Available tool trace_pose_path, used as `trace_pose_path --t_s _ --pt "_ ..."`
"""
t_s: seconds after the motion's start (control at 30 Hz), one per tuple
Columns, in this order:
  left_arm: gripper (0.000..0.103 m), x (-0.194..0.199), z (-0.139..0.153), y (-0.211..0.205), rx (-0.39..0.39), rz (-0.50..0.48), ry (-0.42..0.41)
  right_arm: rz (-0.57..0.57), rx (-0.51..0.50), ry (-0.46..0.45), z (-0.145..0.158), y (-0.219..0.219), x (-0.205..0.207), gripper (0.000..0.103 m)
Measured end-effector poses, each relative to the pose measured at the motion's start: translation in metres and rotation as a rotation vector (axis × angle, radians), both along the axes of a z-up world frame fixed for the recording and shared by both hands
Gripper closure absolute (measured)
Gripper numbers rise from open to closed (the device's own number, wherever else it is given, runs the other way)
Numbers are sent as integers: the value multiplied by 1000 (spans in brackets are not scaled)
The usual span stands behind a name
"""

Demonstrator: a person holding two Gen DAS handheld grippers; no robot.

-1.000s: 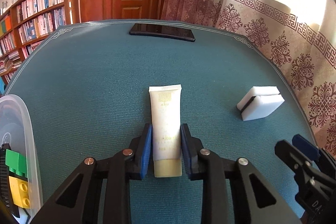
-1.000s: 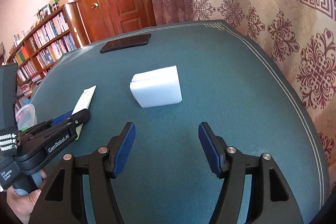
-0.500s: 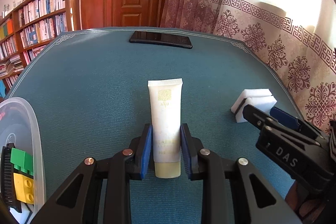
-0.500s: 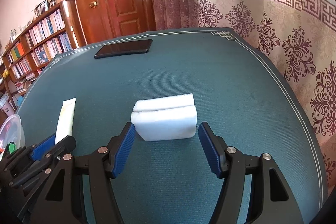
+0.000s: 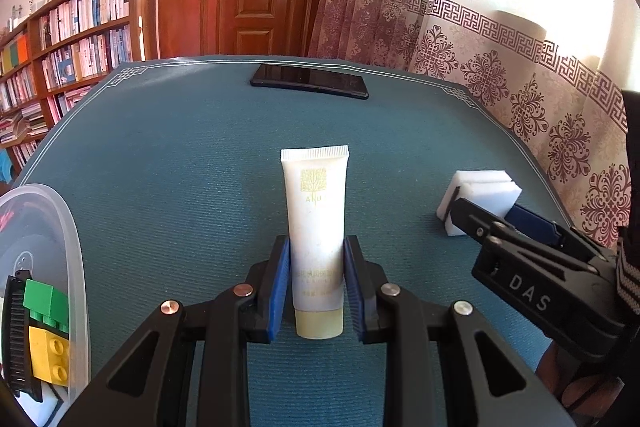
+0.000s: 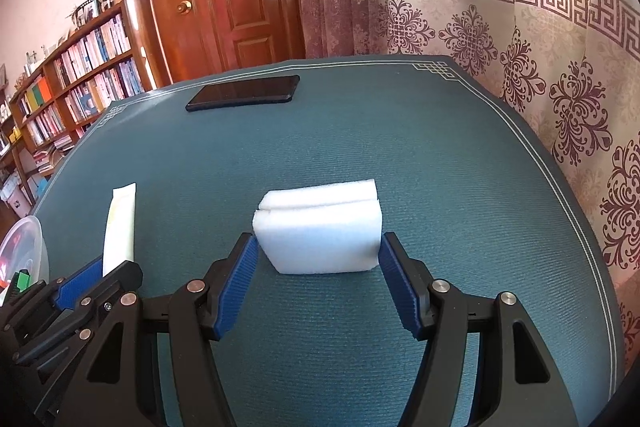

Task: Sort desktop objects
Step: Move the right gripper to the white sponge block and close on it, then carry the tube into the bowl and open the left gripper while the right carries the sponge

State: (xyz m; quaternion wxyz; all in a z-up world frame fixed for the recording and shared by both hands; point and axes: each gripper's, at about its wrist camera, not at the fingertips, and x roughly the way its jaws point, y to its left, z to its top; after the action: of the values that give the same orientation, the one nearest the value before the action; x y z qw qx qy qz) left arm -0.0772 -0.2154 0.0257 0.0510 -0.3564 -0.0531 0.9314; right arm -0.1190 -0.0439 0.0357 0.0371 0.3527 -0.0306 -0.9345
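Note:
A white cream tube (image 5: 316, 203) lies lengthwise on the teal table cover, cap end nearest me. My left gripper (image 5: 317, 243) is shut on its lower half, both blue pads against its sides. The same tube (image 6: 120, 223) and the left gripper (image 6: 92, 279) show at the left of the right wrist view. A white sponge block (image 6: 320, 227) sits between the fingers of my right gripper (image 6: 318, 239), which is open; its pads stand just off the sponge's two ends. From the left wrist view the right gripper (image 5: 486, 207) reaches around the sponge (image 5: 492, 187).
A black phone (image 5: 308, 81) lies near the table's far edge. A clear plastic container (image 5: 76, 247) at the left holds a green brick (image 5: 44, 303), a yellow brick (image 5: 50, 355) and a black ridged item. Curtains hang along the right, a bookshelf and door behind.
My right gripper has moved forward until its fingers straddle the sponge, and they have narrowed slightly. The left gripper stays clamped on the tube, with its view tilted a little.

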Motion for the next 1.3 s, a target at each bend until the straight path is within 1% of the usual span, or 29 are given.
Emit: trace_pose_path --t_s 0.13,0.37,0.47,0.57,0.6,0.73,1.03,1.3 --pt "73 0 0 0 3 0 -1 4 12 8 0 -4 3 37" --pt "73 1 1 1 12 -1 0 -12 39 -3 -4 -7 -1 36" --pt "73 1 1 1 15 0 0 -9 19 -17 -6 -4 -5 36" --pt "73 1 1 1 16 -1 0 -19 17 -13 -6 -3 -5 37" --pt "73 1 1 1 17 -2 1 -21 22 -6 -5 -4 -3 40" --pt "73 2 3 4 18 -9 8 -9 26 12 0 -7 5 40" --pt "73 7 10 2 34 -6 33 -12 -10 33 11 -7 31 40" --pt "73 17 22 1 35 -3 81 -13 -21 51 23 -10 55 40"
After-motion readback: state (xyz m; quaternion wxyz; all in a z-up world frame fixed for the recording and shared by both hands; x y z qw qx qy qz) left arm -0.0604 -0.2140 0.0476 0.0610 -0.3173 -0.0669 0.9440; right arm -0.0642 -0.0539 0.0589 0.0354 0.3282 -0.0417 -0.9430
